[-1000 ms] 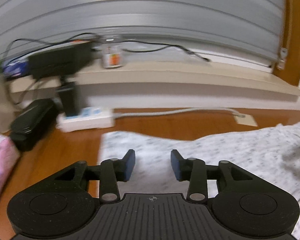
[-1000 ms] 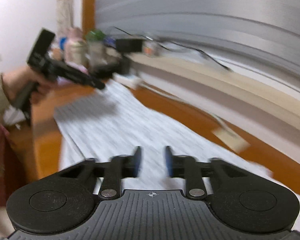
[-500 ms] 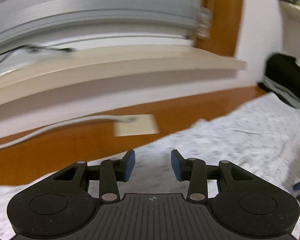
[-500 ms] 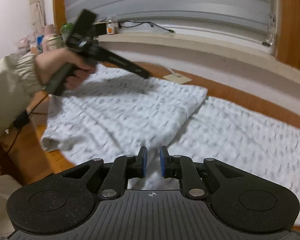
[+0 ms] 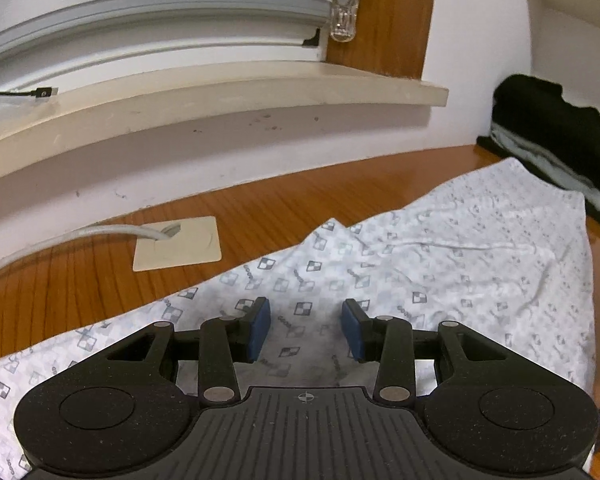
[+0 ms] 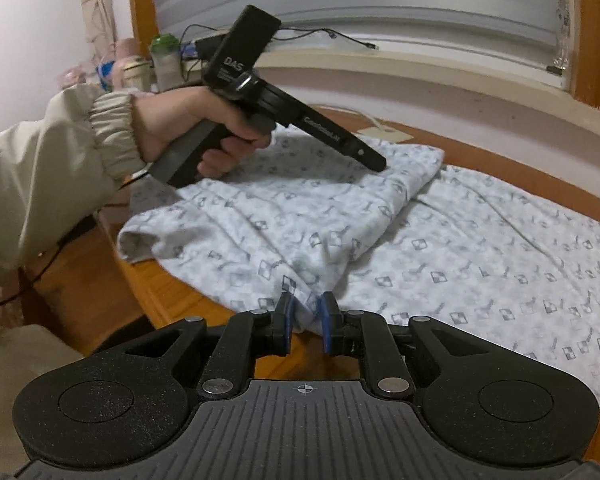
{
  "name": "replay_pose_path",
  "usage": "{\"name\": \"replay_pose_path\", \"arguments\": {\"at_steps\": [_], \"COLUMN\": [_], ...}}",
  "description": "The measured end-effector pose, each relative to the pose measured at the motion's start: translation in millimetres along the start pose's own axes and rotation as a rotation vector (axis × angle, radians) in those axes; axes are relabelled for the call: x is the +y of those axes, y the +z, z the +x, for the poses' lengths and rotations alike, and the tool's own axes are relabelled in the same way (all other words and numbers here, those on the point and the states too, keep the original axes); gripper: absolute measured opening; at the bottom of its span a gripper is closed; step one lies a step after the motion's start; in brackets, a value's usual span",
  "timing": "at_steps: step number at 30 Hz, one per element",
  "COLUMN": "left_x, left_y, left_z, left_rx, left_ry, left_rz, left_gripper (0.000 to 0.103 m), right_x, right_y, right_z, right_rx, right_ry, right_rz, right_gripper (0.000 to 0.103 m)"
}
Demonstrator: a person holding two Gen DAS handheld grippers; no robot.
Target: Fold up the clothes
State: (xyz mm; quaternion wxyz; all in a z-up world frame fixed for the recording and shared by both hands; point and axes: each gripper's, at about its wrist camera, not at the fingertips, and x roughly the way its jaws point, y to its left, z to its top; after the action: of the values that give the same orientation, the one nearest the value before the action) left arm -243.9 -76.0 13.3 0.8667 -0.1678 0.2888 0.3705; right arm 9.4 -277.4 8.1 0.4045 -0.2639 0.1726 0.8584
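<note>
A white garment (image 6: pixel 480 248) with a grey checker print lies spread on the wooden surface. Its left part (image 6: pixel 284 208) is folded over onto the rest. My right gripper (image 6: pixel 305 320) is at the near edge of that fold, shut on a bunched bit of the cloth. My left gripper (image 5: pixel 306 330) hovers just above the garment (image 5: pixel 440 264) with its jaws open and nothing pinched between them. In the right wrist view a person's hand holds the left gripper (image 6: pixel 374 164), its tip low over the far corner of the folded layer.
A beige cable plate (image 5: pixel 176 244) with a grey cable lies on the wood beyond the garment. A pile of black clothes (image 5: pixel 556 140) sits at the far right. Bottles (image 6: pixel 164 60) and cables stand on the window sill (image 5: pixel 220 96). A beige sleeve (image 6: pixel 40 184) fills the left.
The left gripper swung to the right over the garment and sank closer to it. The right gripper moved in with the cloth edge, and the fold now lies flat. Neither gripper's jaws changed.
</note>
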Motion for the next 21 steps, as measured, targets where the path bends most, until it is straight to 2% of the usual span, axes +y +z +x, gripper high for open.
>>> {"name": "replay_pose_path", "arguments": {"at_steps": [2, 4, 7, 8, 9, 10, 11, 12, 13, 14, 15, 21], "left_x": [1.0, 1.9, -0.5, -2.5, -4.6, -6.7, -8.8, -11.2, -13.3, -14.4, -14.2, -4.0], "left_y": [4.0, 11.9, 28.6, 33.8, 39.0, 42.1, 44.4, 45.5, 45.3, 45.0, 44.7, 55.2], "left_z": [-1.9, -3.7, 2.5, 8.7, 15.1, 22.8, 31.2, 38.4, 43.3, 47.0, 47.3, 28.1], "left_rx": [-0.006, -0.017, -0.017, -0.008, 0.002, 0.018, 0.041, 0.059, 0.072, 0.080, 0.072, -0.040], "left_ry": [-0.002, -0.006, -0.027, -0.040, -0.052, -0.062, -0.064, -0.049, -0.035, -0.025, -0.012, 0.067], "left_rz": [-0.010, -0.015, -0.010, -0.005, 0.000, 0.009, 0.023, 0.042, 0.066, 0.089, 0.099, 0.069], "left_gripper": [0.045, 0.054, 0.057, 0.057, 0.057, 0.056, 0.054, 0.041, 0.018, 0.005, 0.002, 0.001], "right_x": [0.1, 2.2, 2.4, 2.0, 1.6, 1.7, 1.8, 1.9, 2.2, 2.5, 2.8, 11.1], "right_y": [0.6, -1.2, -3.8, -4.2, -4.7, -4.6, -4.4, -4.3, -4.2, -4.3, -4.4, -11.9], "right_z": [1.7, 3.1, 4.2, 3.8, 3.3, 2.0, 0.7, -0.6, -3.8, -6.7, -9.6, -26.0], "right_rx": [-0.007, -0.009, -0.015, -0.021, -0.026, -0.033, -0.039, -0.046, -0.058, -0.064, -0.069, -0.086], "right_ry": [-0.002, -0.010, -0.017, -0.017, -0.016, -0.018, -0.020, -0.023, -0.025, -0.020, -0.014, 0.014], "right_rz": [-0.008, -0.024, -0.019, -0.014, -0.008, -0.006, -0.004, -0.002, 0.000, -0.001, -0.002, 0.006], "right_gripper": [0.017, 0.025, 0.026, 0.025, 0.019, 0.008, 0.006, 0.005, 0.004, 0.004, 0.004, 0.003]}}
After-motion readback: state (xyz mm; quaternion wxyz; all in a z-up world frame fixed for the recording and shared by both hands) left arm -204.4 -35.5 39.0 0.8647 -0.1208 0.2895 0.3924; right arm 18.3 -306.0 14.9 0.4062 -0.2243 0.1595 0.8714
